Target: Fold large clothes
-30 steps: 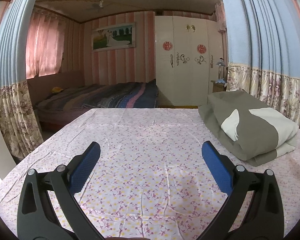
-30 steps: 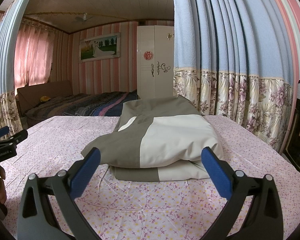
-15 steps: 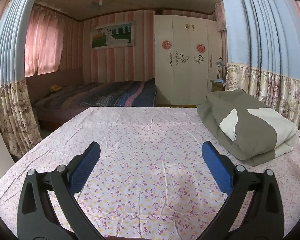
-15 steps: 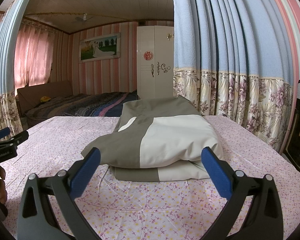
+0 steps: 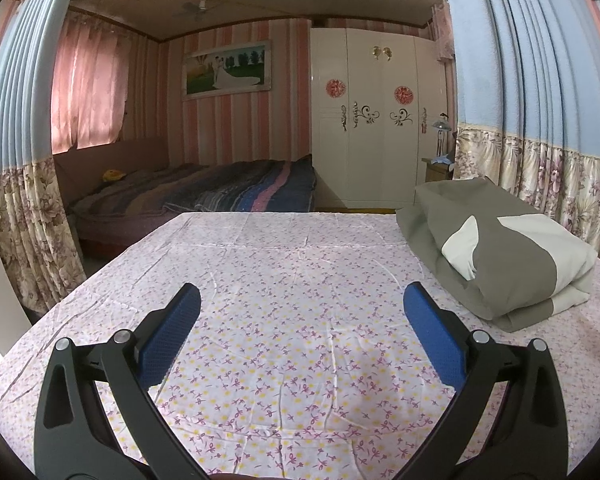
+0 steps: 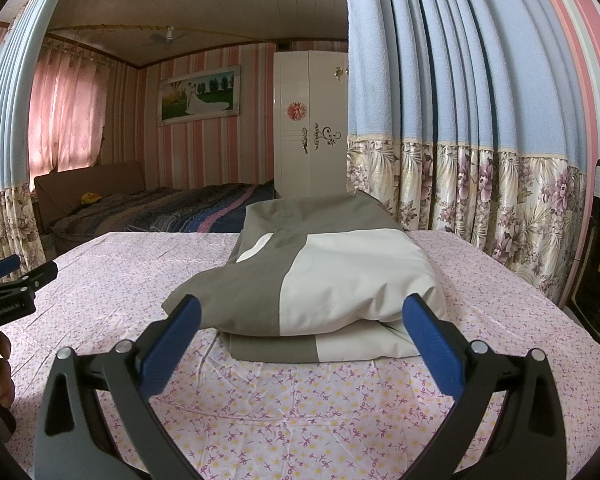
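A folded grey and cream garment [image 6: 320,276] lies in a neat stack on the floral bedsheet [image 6: 300,408], straight ahead of my right gripper [image 6: 300,316]. That gripper is open, its blue pads apart and just short of the stack's near edge, holding nothing. In the left wrist view the same garment [image 5: 496,252] sits at the right, well clear of my left gripper [image 5: 300,304], which is open over bare sheet [image 5: 292,300]. The left gripper [image 6: 8,276] also shows at the far left of the right wrist view, held by a hand [image 6: 0,364].
Blue and floral curtains [image 6: 460,120] hang close on the right and a floral curtain [image 5: 24,220] on the left. Beyond the sheet's far edge stand a second bed [image 5: 204,192] with a striped blanket and a white wardrobe [image 5: 372,120]. A dark cabinet [image 6: 596,280] is at the right.
The left wrist view has risen and pulled back slightly, so the garment sits a little lower and farther right. The right gripper and the garment have not moved.
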`<state>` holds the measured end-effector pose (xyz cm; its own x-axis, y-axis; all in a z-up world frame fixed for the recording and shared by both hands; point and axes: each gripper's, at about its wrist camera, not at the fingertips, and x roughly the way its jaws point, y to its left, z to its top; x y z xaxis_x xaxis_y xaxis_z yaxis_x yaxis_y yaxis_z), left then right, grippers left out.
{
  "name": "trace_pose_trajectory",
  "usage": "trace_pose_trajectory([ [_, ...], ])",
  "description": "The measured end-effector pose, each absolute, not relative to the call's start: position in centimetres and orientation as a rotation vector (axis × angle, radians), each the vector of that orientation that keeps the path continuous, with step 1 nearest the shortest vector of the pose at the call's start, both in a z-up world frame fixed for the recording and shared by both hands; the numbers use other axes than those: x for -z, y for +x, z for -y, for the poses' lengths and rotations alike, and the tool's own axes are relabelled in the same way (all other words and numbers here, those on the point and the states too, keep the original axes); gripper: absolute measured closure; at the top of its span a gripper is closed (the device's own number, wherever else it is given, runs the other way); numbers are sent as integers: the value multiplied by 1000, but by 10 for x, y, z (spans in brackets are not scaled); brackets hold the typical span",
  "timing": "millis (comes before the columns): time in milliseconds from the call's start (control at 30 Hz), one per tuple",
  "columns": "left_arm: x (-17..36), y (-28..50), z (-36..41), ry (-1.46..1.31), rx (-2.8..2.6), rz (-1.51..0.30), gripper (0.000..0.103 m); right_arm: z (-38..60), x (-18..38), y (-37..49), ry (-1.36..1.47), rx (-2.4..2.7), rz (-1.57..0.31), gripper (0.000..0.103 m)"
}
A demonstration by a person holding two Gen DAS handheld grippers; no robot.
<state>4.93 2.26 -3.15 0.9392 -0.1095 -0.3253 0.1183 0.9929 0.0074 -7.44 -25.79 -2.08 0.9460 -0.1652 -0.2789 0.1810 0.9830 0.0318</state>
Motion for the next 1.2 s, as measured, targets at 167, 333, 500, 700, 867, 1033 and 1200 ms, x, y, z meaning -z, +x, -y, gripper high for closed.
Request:
trace_pose_trajectory([
  [167, 32, 49, -20, 41, 119, -328, 3, 258, 21, -74, 57, 177, -279, 2],
  [333, 32, 49, -20, 42, 118, -329, 3, 258, 21, -74, 57, 177, -279, 2],
  [500, 32, 49, -20, 44, 117, -328, 3, 258, 21, -74, 57, 176, -279, 2],
  [700, 31, 49, -20, 42, 109, -329, 3, 258, 20, -74, 56, 176, -279, 2],
  [867, 30, 50, -20, 43, 107, -328, 3, 258, 20, -74, 58, 176, -279, 2],
  [1033, 30, 49, -20, 43, 107, -328, 3, 258, 20, -74, 57, 176, -280, 2],
  [1200, 30, 50, -21, 40, 109, -329, 3, 257, 21, -75, 57, 177, -279, 2],
])
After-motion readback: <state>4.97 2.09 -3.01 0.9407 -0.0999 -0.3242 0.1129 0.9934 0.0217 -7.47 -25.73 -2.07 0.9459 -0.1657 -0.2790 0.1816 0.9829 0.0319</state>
